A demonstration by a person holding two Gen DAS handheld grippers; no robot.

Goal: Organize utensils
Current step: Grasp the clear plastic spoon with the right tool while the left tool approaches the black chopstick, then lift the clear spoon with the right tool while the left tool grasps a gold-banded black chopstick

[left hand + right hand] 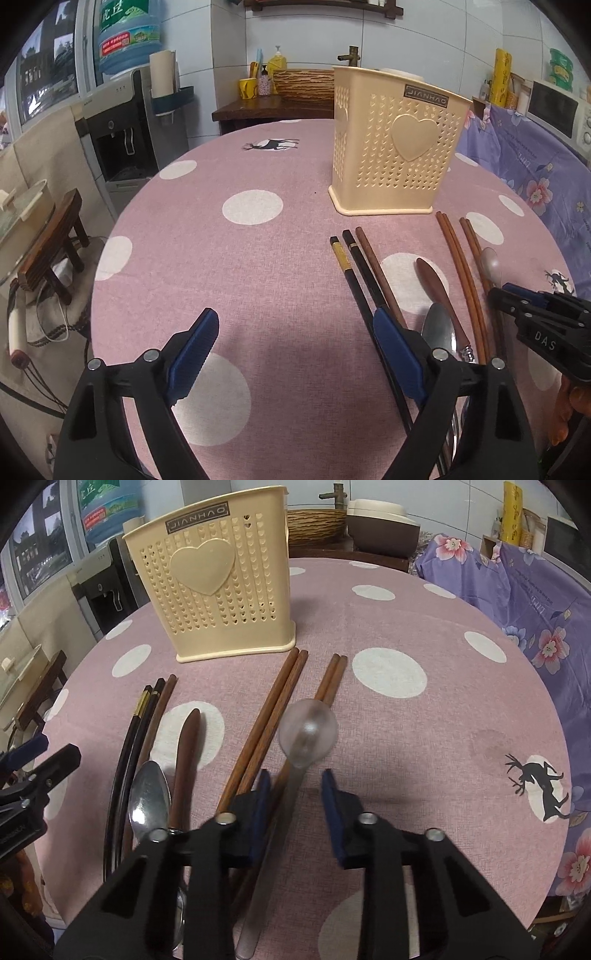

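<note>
Utensils point(266, 716) all lie flat on the pink dotted tablecloth point(443, 738), in a rough row in front of the cream perforated holder point(218, 590), which stands upright. None of them shows in the holder.

Row in the right wrist view, left to right:
- black chopsticks point(142, 716) with one dark wooden chopstick point(162, 701) just beside them
- metal spoon point(149, 794)
- wooden spoon point(186, 746)
- brown chopstick pair point(273, 701)
- second brown pair point(332, 679)
- translucent spoon point(308, 731), lying on the second pair

Right gripper point(295, 775): jaws narrow, straddling the translucent spoon's handle. One chopstick of the second pair also runs between the pads. A gap shows on both sides of the handle, so there is no grasp.

Left gripper point(295, 315): jaws spread wide over bare cloth, nothing between them. Its right finger sits above the black chopsticks; I can't tell whether it touches them.
</note>
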